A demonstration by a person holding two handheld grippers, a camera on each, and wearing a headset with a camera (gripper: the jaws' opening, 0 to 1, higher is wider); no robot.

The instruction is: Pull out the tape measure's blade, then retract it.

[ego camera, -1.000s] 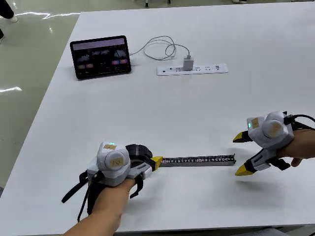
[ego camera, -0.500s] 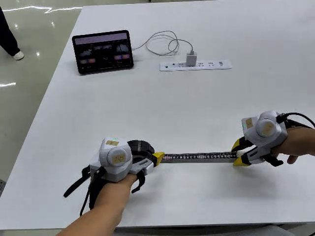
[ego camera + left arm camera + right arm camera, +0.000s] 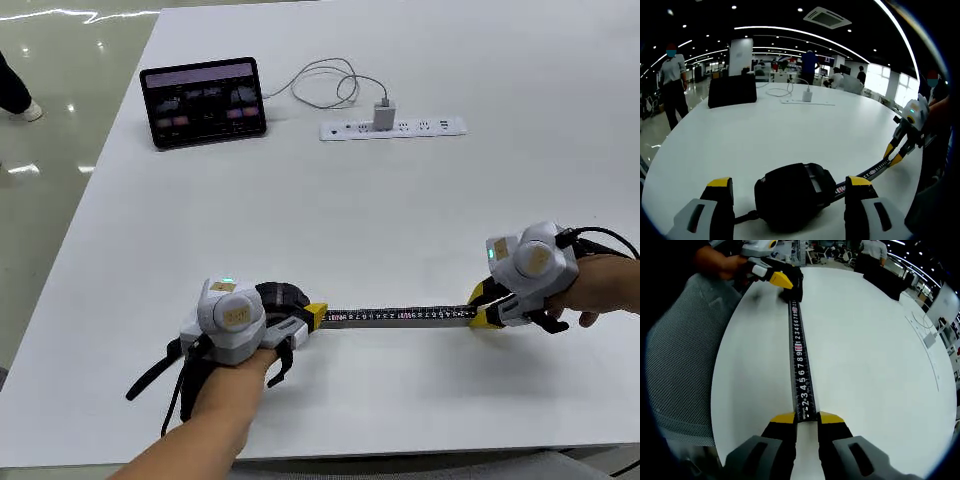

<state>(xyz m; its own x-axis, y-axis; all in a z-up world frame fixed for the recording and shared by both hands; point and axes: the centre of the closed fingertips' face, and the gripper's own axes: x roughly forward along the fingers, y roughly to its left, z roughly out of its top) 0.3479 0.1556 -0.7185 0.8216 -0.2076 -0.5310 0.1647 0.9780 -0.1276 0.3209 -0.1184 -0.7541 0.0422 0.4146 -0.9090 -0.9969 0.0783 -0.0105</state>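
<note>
The tape measure's black case (image 3: 282,298) sits on the white table (image 3: 400,220), close to the near edge and towards the left side; the left gripper (image 3: 300,308) has one jaw on each side of it. In the left gripper view the case (image 3: 792,195) lies between the two yellow-tipped jaws with a thin strip of table showing on each side, so I cannot tell whether the left gripper (image 3: 788,182) is squeezing it or only bracketing it.

The blade (image 3: 400,315) is drawn out to the right, flat on the table and roughly level with the near edge; its far end is pinched in the right gripper (image 3: 479,308). In the right gripper view the jaws are closed tight on the blade tip, right gripper (image 3: 807,417); the numbered blade (image 3: 799,355) runs straight ahead to the case (image 3: 795,285), where the left gripper (image 3: 777,279) shows.

The strip of table between the blade and the near edge is narrow. Beyond the blade a wide stretch of bare tabletop opens; the table's left edge slants away towards the far side, with shiny floor past it. Well apart at the far side stand a tablet (image 3: 203,102), near the left edge, and a power strip (image 3: 425,127) with a charger (image 3: 384,115) plugged in; a looped cable (image 3: 320,85) runs between tablet and charger. To the right the table carries on past the right gripper.
</note>
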